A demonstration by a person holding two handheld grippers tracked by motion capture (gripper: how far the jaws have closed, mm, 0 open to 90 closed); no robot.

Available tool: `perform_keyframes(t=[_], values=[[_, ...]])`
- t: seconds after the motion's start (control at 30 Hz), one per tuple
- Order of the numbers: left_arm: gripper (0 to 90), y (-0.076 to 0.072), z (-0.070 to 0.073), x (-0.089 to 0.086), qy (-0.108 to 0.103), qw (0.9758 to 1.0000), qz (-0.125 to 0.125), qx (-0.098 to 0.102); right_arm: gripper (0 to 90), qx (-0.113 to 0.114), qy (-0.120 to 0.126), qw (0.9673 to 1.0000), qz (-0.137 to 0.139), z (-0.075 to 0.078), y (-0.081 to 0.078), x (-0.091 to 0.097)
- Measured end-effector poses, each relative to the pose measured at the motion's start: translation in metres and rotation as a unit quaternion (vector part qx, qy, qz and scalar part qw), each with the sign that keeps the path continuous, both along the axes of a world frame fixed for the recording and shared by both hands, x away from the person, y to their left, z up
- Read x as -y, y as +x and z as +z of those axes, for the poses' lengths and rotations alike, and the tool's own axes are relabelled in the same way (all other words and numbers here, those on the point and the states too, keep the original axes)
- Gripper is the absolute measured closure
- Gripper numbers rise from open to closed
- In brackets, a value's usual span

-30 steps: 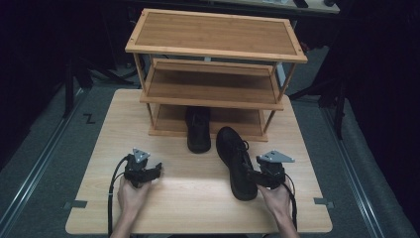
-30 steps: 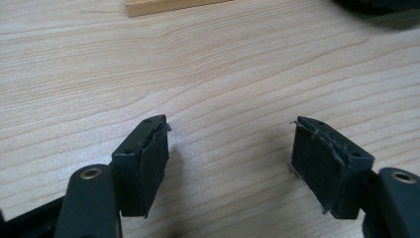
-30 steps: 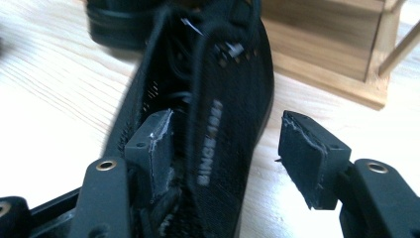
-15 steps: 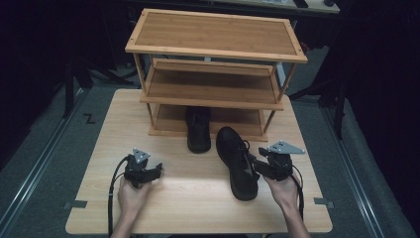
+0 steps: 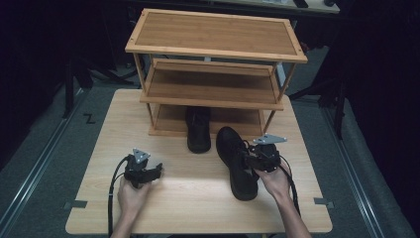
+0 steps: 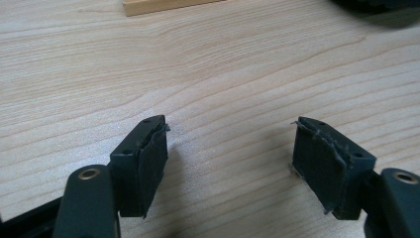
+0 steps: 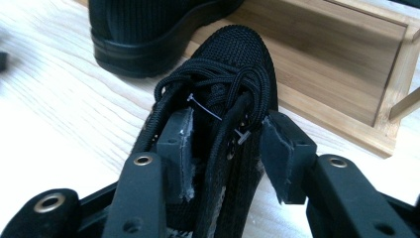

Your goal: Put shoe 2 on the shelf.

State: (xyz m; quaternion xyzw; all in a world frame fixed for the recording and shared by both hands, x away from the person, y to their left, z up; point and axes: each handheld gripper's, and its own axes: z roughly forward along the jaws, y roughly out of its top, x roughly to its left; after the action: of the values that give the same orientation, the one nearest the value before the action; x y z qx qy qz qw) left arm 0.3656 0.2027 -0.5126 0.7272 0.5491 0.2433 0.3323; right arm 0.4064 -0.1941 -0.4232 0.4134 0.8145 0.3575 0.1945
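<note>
The counter point(image 5: 198, 198) carries a three-tier wooden shoe rack point(image 5: 213, 64) at its far side; all places below are taken from that rack.

One black shoe point(image 5: 198, 130) stands with its heel end under the rack's bottom shelf and the rest sticking out toward the person. The second black shoe point(image 5: 236, 161) lies on the counter just in front of the rack's right front leg, toe pointing at the rack, not touching the first shoe.

The right tongs point(image 5: 257, 159) are at the laced throat of this second shoe. In the right gripper view one jaw sits inside the shoe opening and the other outside its side wall, straddling the eyelet edge point(image 7: 233, 148). The jaws have just been closing and stand about half shut; the outer pad appears a little clear of the wall, so the grip is judged not yet firm.

The left tongs point(image 5: 142, 171) rest on the bare counter, well in front of the rack's left side, jaws wide apart and empty.

Step in hand, as judged: securing the second shoe for placing beside its mate. Recommended practice: close fully on the side wall, not the laces point(image 7: 213, 82); check that the shoe hangs level on lifting; keep the toe aimed at the bottom shelf and clear of the rack leg and the first shoe.
</note>
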Motion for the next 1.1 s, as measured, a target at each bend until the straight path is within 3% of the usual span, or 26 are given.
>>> perform_keyframes(t=[0.13, 0.3, 0.47, 0.6, 0.77, 1.1], values=[[30.0, 0.000, 0.000, 0.000, 0.001, 1.0000, 0.000, 0.000, 58.4, -0.015, -0.005, 0.9999, 0.005, -0.007, 0.006, -0.002], [30.0, 0.000, 0.000, 0.001, 0.001, 1.0000, -0.001, 0.000, 60.6, -0.037, 0.015, 0.9992, 0.010, -0.012, 0.013, 0.002], [30.0, 0.000, 0.000, 0.001, 0.001, 1.0000, -0.001, 0.000, 63.3, -0.056, 0.008, 0.9984, 0.007, -0.017, 0.020, 0.003], [30.0, 0.000, 0.000, 0.001, 0.000, 1.0000, -0.002, 0.000, 67.4, -0.056, -0.004, 0.9984, 0.006, -0.023, 0.022, 0.002], [30.0, 0.000, 0.000, 0.001, 0.000, 1.0000, -0.002, 0.000, 80.2, -0.048, -0.014, 0.9987, 0.004, -0.023, 0.019, 0.001], [29.8, 0.000, 0.000, 0.001, 0.000, 1.0000, -0.002, 0.000, 85.0, -0.051, 0.028, 0.9983, -0.009, -0.022, 0.019, 0.009]])
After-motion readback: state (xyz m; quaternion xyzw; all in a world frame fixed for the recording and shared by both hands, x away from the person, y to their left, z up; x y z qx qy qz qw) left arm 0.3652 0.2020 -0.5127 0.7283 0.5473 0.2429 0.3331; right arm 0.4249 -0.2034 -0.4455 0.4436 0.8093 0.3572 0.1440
